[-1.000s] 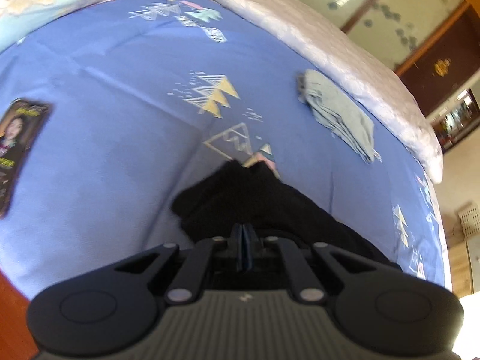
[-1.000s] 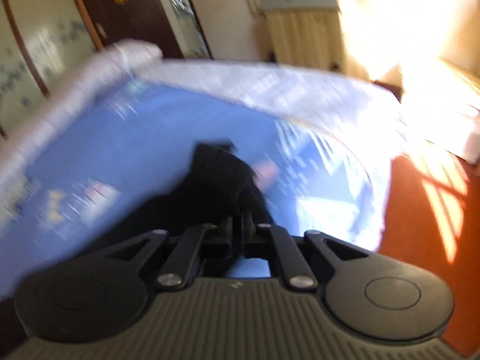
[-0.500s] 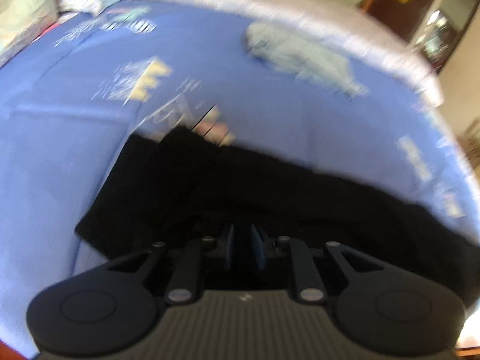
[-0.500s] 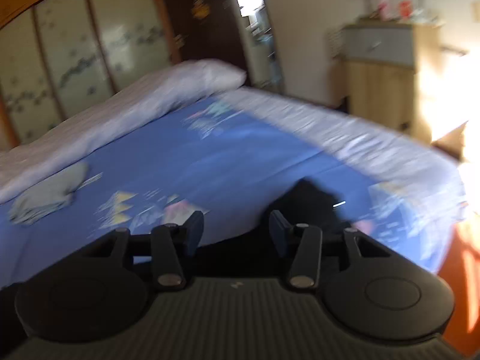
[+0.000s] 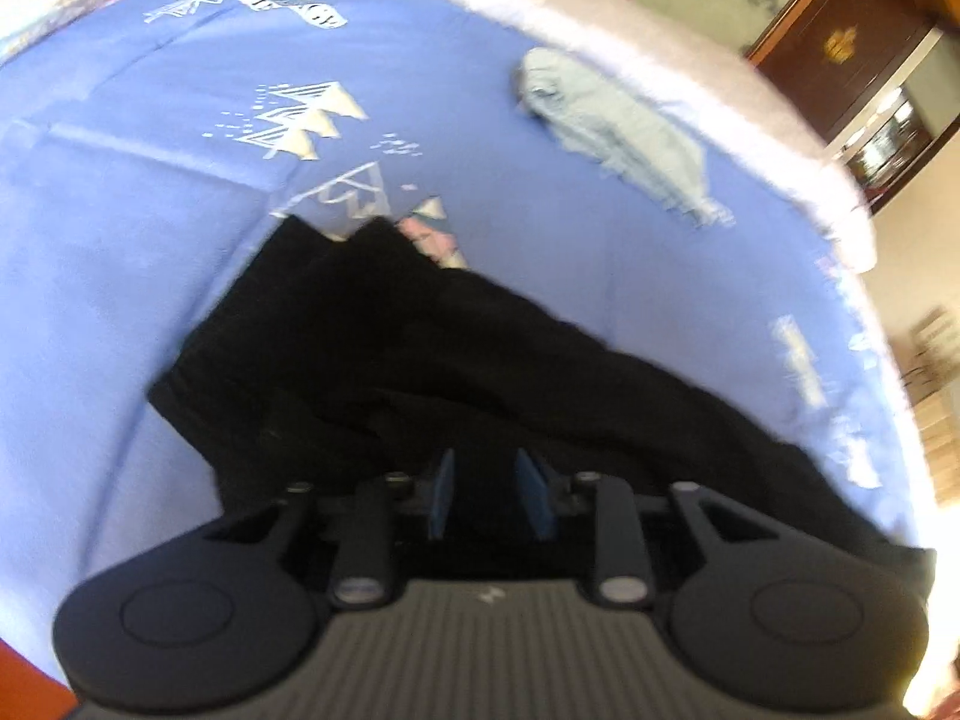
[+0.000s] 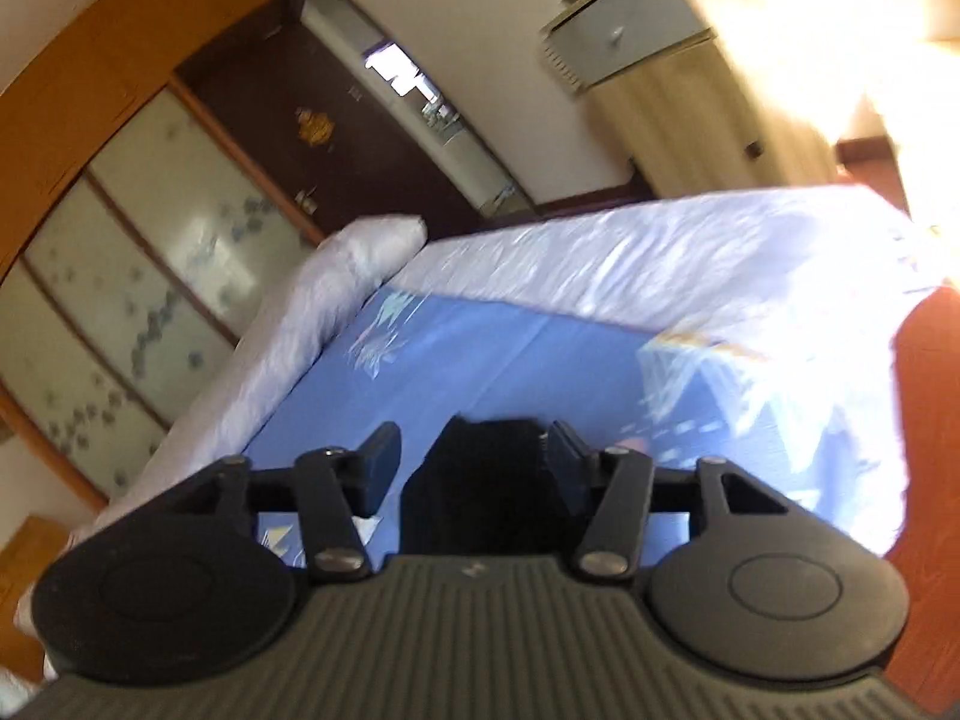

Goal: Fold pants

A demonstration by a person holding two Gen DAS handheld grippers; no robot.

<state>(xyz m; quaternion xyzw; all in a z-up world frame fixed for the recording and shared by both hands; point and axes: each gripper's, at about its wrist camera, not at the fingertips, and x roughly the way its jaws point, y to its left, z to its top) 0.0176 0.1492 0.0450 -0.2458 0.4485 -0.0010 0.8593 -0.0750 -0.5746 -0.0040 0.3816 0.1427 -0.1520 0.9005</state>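
Observation:
Black pants (image 5: pixel 420 360) lie spread across the blue patterned bed sheet (image 5: pixel 150 180), one end toward the middle of the bed, the rest trailing right along the near edge. My left gripper (image 5: pixel 483 483) hovers just over the dark cloth; its jaws are opening, a narrow gap shows between the blue pads (image 5: pixel 443 492), and I cannot tell whether cloth lies in it. In the right wrist view an end of the pants (image 6: pixel 480 480) lies on the sheet (image 6: pixel 492 348) below my right gripper (image 6: pixel 474 450), whose jaws are opening wide and grip nothing.
A folded pale grey-blue garment (image 5: pixel 618 126) lies farther back on the sheet. A white quilt (image 6: pixel 630 252) runs along the far side and foot of the bed. Dark wardrobe doors (image 6: pixel 336 138), a wooden cabinet (image 6: pixel 690 78) and orange floor (image 6: pixel 930 450) surround the bed.
Both grippers went from shut to parted, letting go of the black pants. The pants now lie flatter and wider on the sheet. The right gripper swung up and rolled, facing the room.

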